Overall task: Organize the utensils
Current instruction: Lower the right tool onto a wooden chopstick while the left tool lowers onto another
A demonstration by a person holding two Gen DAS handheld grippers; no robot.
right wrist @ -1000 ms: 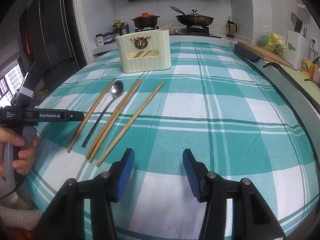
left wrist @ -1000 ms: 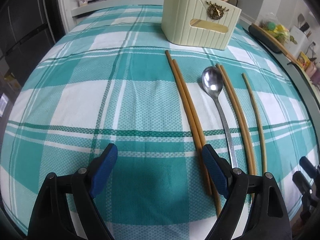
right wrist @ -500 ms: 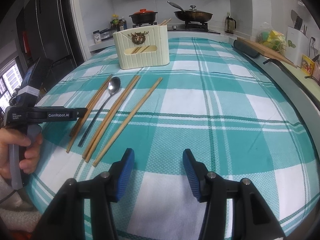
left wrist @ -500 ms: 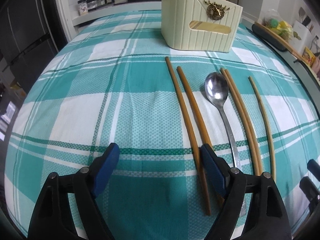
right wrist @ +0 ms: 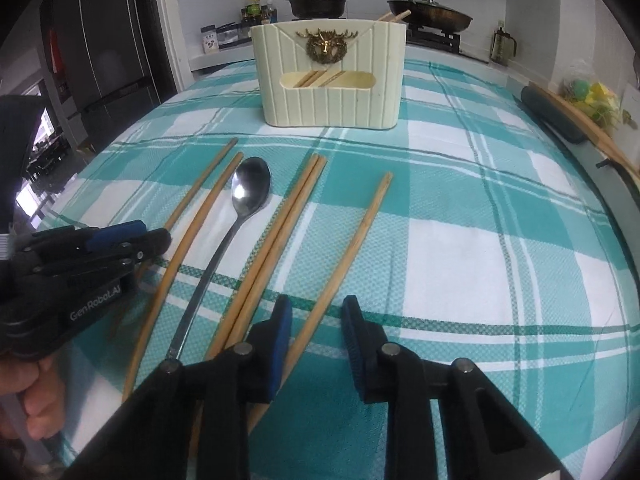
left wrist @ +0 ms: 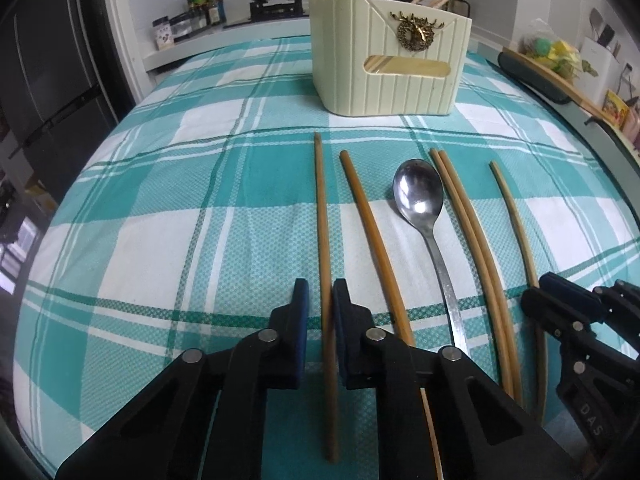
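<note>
On the checked teal cloth [left wrist: 160,208] it's two grabs at once! Left gripper [left wrist: 320,300] is clenched on the leftmost chopstick [left wrist: 322,220], blue pads tight to the wood at its near end, stick flat on the cloth and pointing away toward the cream holder [left wrist: 384,76] at the far end of the table. Right gripper [right wrist: 316,320] straddles the lone rightmost chopstick [right wrist: 360,236], jaws closing but not on it yet: the stick runs close along the left pad with a clear gap to the right one.

Between those two sticks lie another single chopstick [left wrist: 372,232], the spoon [left wrist: 420,196] and a touching pair of chopsticks [left wrist: 468,232], all untouched.

To my eye the right hand should slide a touch left, so the stick sits centred before the pads meet; an off-centre pinch could roll it toward the pair beside it. Both grips look low on long sticks, so the far tips will likely droop on the lift. Raise gently, level them, then tip into the holder, which already has a few sticks inside, visible through its front window.
</note>
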